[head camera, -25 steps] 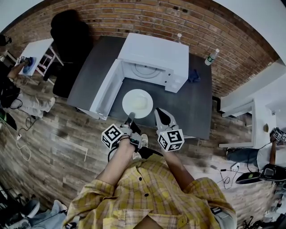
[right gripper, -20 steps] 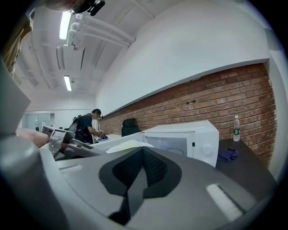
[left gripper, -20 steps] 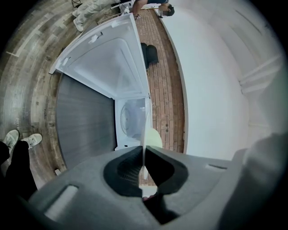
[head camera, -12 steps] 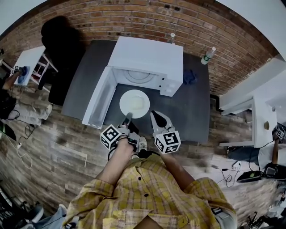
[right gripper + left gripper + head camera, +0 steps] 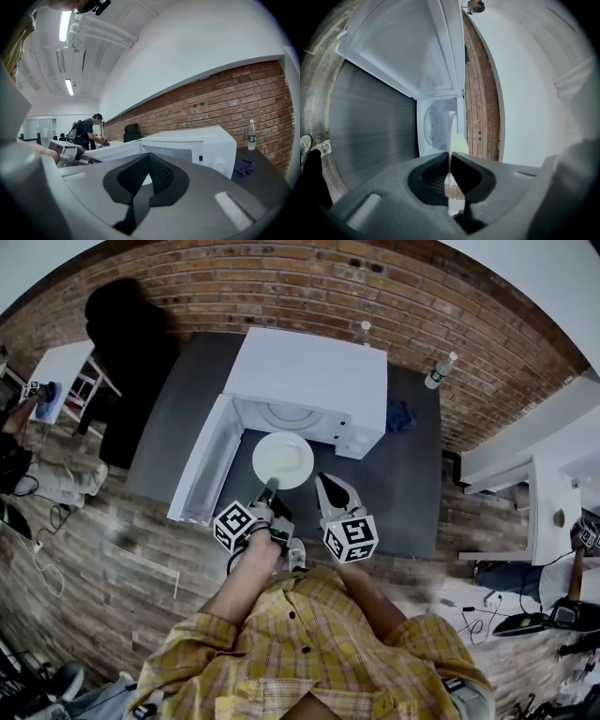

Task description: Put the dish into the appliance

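A white microwave [image 5: 314, 376] stands on the dark grey table [image 5: 412, 488] with its door [image 5: 199, 474] swung open to the left. A white plate [image 5: 283, 459] hangs just in front of the open cavity, held flat by its near rim. My left gripper [image 5: 270, 489] is shut on that rim. In the left gripper view the plate [image 5: 451, 136] shows edge-on between the jaws of the left gripper [image 5: 450, 158], with the cavity and its turntable [image 5: 433, 125] straight ahead. My right gripper [image 5: 330, 486] hovers beside the plate, to its right, shut and empty; the right gripper [image 5: 149, 158] faces the microwave [image 5: 197, 145].
Two water bottles [image 5: 441, 367] [image 5: 364, 331] and a blue cloth [image 5: 398, 415] sit on the table behind and to the right of the microwave. A black chair [image 5: 131, 343] stands at the table's left end. A person works at a white table [image 5: 61, 367] at far left.
Both grippers and the plate have moved forward, so the plate is closer to the microwave's open front. The left grip on the plate is unchanged.
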A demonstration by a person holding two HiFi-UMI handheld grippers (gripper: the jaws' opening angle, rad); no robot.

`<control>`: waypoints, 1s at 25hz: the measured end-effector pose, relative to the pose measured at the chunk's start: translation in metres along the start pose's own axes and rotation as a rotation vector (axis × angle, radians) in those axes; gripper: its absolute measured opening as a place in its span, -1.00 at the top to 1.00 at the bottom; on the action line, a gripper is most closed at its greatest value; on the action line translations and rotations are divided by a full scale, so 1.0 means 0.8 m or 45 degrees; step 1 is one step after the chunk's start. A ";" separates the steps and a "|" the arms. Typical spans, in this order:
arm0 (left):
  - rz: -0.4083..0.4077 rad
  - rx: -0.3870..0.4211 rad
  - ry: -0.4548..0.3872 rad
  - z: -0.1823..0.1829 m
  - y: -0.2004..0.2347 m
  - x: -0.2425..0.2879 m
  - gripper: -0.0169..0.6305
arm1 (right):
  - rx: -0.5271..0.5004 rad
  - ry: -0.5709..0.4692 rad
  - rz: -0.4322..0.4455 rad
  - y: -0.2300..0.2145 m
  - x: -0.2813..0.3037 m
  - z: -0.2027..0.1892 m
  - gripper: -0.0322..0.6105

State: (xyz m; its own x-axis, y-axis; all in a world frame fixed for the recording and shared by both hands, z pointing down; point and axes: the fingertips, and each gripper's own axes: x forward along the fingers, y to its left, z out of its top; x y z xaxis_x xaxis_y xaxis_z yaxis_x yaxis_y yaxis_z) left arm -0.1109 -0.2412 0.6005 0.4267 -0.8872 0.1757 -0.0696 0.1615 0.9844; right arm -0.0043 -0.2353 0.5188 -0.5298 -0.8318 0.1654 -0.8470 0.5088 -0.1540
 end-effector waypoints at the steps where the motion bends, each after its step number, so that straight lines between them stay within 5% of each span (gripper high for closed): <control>1: 0.006 -0.001 0.001 0.001 0.003 0.004 0.91 | 0.001 0.001 0.003 -0.001 0.003 0.000 0.89; 25: 0.088 -0.010 -0.007 0.038 0.053 0.109 0.90 | 0.030 0.009 0.003 -0.040 0.052 0.000 0.89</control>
State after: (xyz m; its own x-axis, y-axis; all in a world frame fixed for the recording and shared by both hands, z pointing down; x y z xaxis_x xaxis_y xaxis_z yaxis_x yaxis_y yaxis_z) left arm -0.1042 -0.3252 0.6580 0.4163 -0.8760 0.2437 -0.0921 0.2260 0.9698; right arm 0.0007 -0.2865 0.5309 -0.5319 -0.8292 0.1717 -0.8447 0.5052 -0.1770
